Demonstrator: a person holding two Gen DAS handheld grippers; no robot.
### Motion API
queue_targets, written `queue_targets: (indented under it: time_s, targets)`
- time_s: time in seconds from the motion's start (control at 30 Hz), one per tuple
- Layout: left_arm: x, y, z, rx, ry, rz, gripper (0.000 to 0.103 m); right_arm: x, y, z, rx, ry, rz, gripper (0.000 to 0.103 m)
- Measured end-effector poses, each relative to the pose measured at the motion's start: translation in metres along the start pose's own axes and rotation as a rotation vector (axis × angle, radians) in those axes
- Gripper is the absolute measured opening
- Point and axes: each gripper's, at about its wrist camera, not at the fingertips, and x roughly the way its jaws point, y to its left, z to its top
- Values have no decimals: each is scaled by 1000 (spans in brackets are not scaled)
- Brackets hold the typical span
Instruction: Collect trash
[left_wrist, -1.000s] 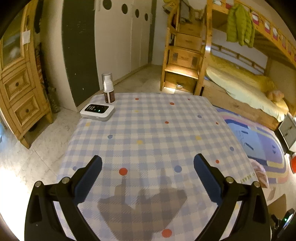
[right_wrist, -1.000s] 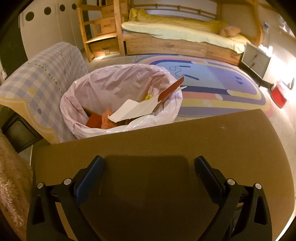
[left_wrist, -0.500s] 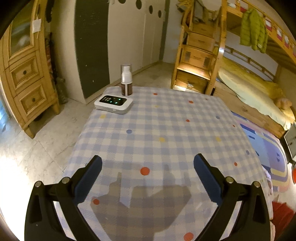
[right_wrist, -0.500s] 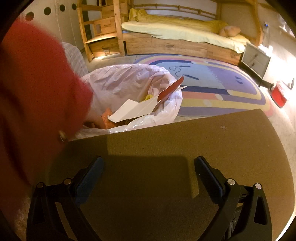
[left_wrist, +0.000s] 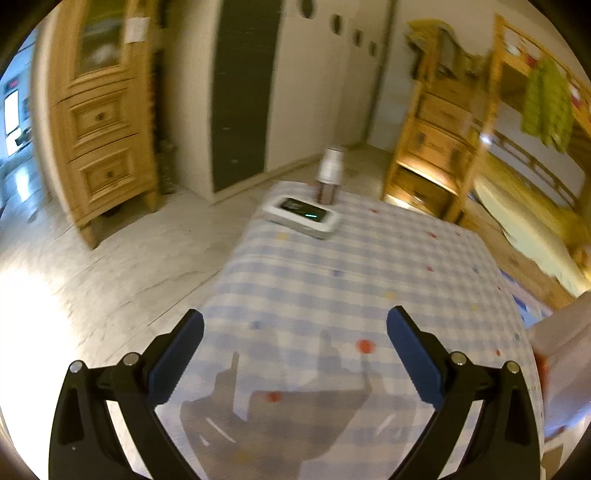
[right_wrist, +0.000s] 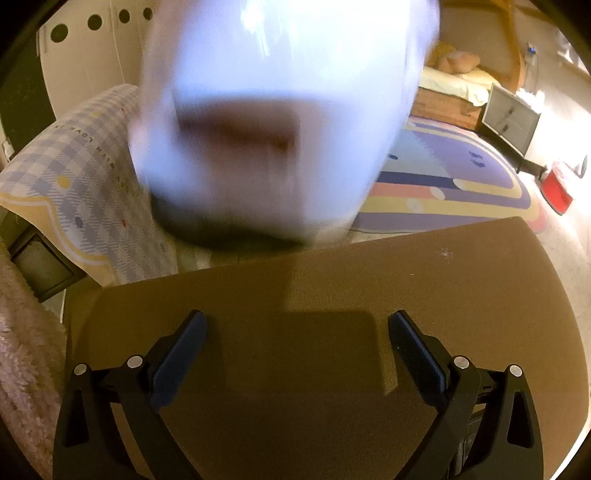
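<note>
Now that a big blurry white shape (right_wrist: 273, 122) has swung in and hidden the pink trash bag beyond the brown pad (right_wrist: 332, 332), both the left claw (left_wrist: 295, 354) and right claw (right_wrist: 297, 354) hang wide apart, holding nothing, so collecting looks paused.

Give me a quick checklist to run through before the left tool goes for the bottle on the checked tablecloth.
1. Left tool open and empty: ok.
2. Right tool open and empty, over the brown surface: ok.
3. Bottle upright at the tablecloth's far corner: ok.
4. White device sits close in front of the bottle; clearance: cannot tell.
5. Trash bag visible from the right wrist: not ok, a blurred white object fills the view.
</note>
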Motion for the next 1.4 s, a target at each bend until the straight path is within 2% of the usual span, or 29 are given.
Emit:
queue_targets:
  time_s: [0.13,0.4,0.73,0.9,1.13,1.4]
  targets:
    - [-10,36,-1,-111,-13,51,96,0,0,0,1,0,2,97]
    - [-21,79,-1,-222,-40,152,96,0,-4,4,1,1,4,97]
    - [-50,121,-3,-350,-155,297,96,0,-4,4,1,1,4,97]
    - [-46,118,0,-325,-154,316,96,0,-5,4,2,2,4,97]
    - [-34,93,2,-229,-142,300,96,0,-5,4,2,2,4,97]
    - [-23,72,-2,-169,-109,284,96,0,-5,5,2,2,4,97]
